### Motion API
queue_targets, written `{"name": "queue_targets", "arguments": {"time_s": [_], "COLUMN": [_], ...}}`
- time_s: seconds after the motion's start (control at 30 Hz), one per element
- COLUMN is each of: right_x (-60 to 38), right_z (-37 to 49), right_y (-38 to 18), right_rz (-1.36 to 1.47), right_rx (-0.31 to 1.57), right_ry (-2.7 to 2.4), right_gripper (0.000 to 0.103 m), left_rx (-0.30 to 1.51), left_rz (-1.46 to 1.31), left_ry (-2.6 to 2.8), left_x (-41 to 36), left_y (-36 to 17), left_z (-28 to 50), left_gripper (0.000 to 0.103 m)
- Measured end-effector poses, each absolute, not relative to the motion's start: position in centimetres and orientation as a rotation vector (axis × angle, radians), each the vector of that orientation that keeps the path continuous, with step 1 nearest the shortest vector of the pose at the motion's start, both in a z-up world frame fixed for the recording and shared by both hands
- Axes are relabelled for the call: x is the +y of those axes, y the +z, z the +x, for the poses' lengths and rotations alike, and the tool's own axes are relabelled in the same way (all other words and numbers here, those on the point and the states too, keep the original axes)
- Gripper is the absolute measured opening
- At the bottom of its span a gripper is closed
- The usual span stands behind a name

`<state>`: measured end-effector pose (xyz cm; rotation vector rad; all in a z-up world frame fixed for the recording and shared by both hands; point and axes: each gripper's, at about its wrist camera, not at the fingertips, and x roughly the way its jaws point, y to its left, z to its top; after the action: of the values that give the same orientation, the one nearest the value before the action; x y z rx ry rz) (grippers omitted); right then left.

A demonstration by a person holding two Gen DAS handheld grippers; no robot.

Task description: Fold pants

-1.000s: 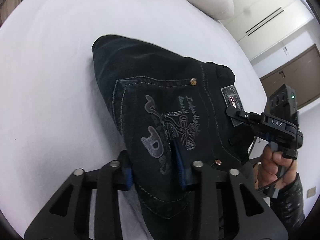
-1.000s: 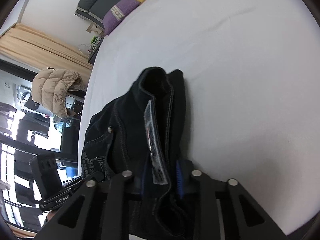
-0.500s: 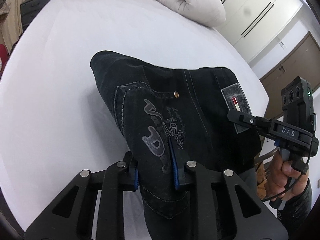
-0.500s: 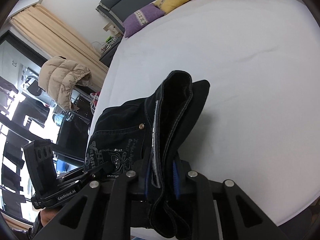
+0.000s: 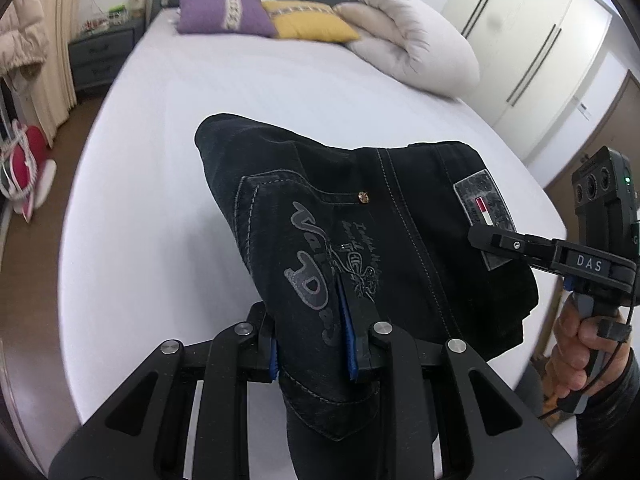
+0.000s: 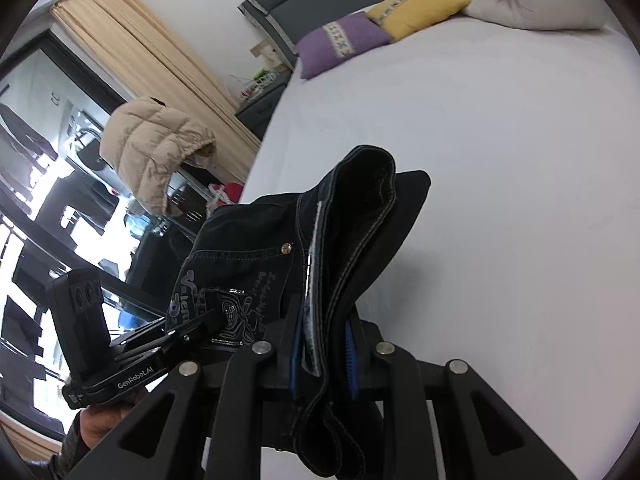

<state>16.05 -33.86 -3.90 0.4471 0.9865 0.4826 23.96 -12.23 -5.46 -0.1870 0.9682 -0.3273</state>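
Note:
The black denim pants [image 5: 360, 216] are folded into a thick bundle and held up above the white bed [image 5: 160, 208]. My left gripper [image 5: 314, 344] is shut on the back-pocket side with the grey print. My right gripper [image 6: 322, 354] is shut on the waistband edge with the grey label [image 6: 310, 316]. The right gripper also shows in the left wrist view [image 5: 492, 240], and the left gripper in the right wrist view [image 6: 208, 320]. The far folded end [image 6: 372, 168] still hangs close to the sheet.
A purple pillow [image 5: 224, 14], a yellow pillow [image 5: 312, 24] and a rolled white duvet [image 5: 412, 52] lie at the head of the bed. A beige jacket [image 6: 156, 148] hangs left of the bed. White wardrobes [image 5: 532, 48] stand to the right.
Both grippers have risen and tilted up with the pants, lifting the bundle off the bed. The pillows and headboard have come into view.

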Motion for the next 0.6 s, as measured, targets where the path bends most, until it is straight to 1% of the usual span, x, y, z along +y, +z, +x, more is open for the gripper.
{"name": "queue_targets", "arguments": {"time_s": [0.1, 0.2, 0.27, 0.33, 0.4, 0.43, 0.47, 0.5, 0.53, 0.6], "right_x": [-32.7, -31.7, -31.6, -31.8, -32.1, -32.5, -33.2, -34.0, -34.7, -36.1], "right_z": [19.5, 22.6, 24.4, 26.0, 27.0, 27.2, 27.4, 27.3, 27.0, 26.3], "right_y": [-4.4, -5.7, -7.4, -9.7, -12.4, -13.8, -15.4, -16.5, -17.6, -18.6], "right_rz": [0.465, 0.481, 0.518, 0.566, 0.608, 0.629, 0.655, 0.689, 0.745, 0.841], "right_rx": [0.991, 1.006, 1.025, 1.065, 1.119, 1.144, 1.161, 1.162, 1.147, 1.092], "right_ry": [0.505, 0.521, 0.527, 0.531, 0.513, 0.487, 0.443, 0.421, 0.436, 0.476], "right_gripper": [0.02, 0.02, 0.02, 0.02, 0.024, 0.032, 0.047, 0.048, 0.048, 0.048], "left_rx": [0.96, 0.97, 0.985, 1.011, 1.044, 1.064, 1.075, 1.075, 1.07, 1.044], "left_rz": [-0.181, -0.187, -0.207, -0.235, -0.249, -0.257, -0.277, -0.299, -0.32, -0.356], "left_ry": [-0.312, -0.311, -0.313, -0.317, -0.314, -0.305, -0.299, -0.296, -0.287, -0.306], "left_x": [-10.2, -7.8, -7.0, -5.4, -3.9, -3.8, -4.3, -4.0, -3.5, -2.9], "left_y": [-5.2, -6.1, -7.6, -10.2, -13.0, -14.2, -15.2, -16.0, -16.7, -17.1], "left_z": [26.7, 29.1, 31.4, 32.8, 33.9, 34.4, 35.1, 35.2, 35.2, 34.9], "left_gripper": [0.021, 0.021, 0.021, 0.021, 0.022, 0.024, 0.03, 0.035, 0.046, 0.049]}}
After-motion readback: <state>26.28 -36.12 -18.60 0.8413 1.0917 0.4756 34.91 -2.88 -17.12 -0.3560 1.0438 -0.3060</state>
